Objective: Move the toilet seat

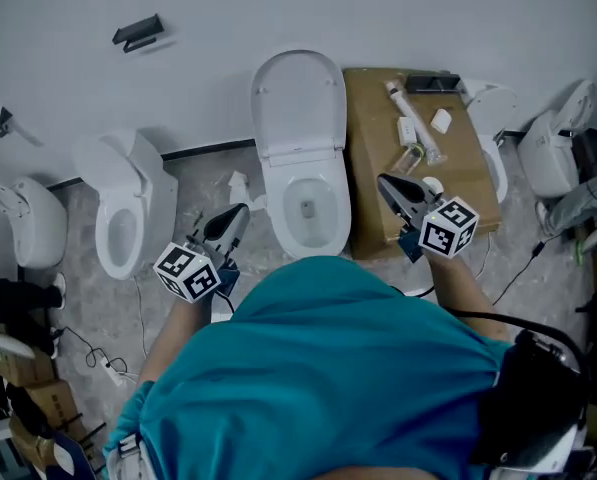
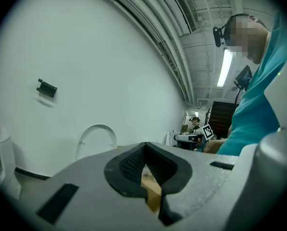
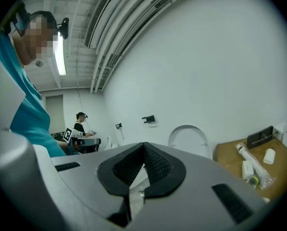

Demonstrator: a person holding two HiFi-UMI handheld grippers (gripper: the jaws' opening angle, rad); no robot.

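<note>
Standing raised against the white wall, the toilet seat [image 1: 298, 103] shows its broad face to the room, its long axis running from the hinge at the back of the bowl [image 1: 308, 211] up the wall, rounded end uppermost. Whether a separate ring lies on the bowl's rim cannot be told. The toilet stands on the floor [image 1: 193, 183] at the foot of the wall, between a second toilet [image 1: 126, 203] to its left and a sheet of cardboard [image 1: 378, 148] flat on the floor to its right, strewn with small parts.

A person in a teal shirt [image 1: 328, 368] faces the bowl. The left hand-held gripper [image 1: 238, 213] hangs over the floor just left of the bowl's front, closed on nothing. The right hand-held gripper [image 1: 388, 182] is over the cardboard's near edge, right of the bowl, likewise closed and empty. The seat lies ahead of both and between them, well apart from either tip. In both gripper views it appears as a white arch [image 2: 96, 139] [image 3: 189, 137] upright beyond the closed pads.
</note>
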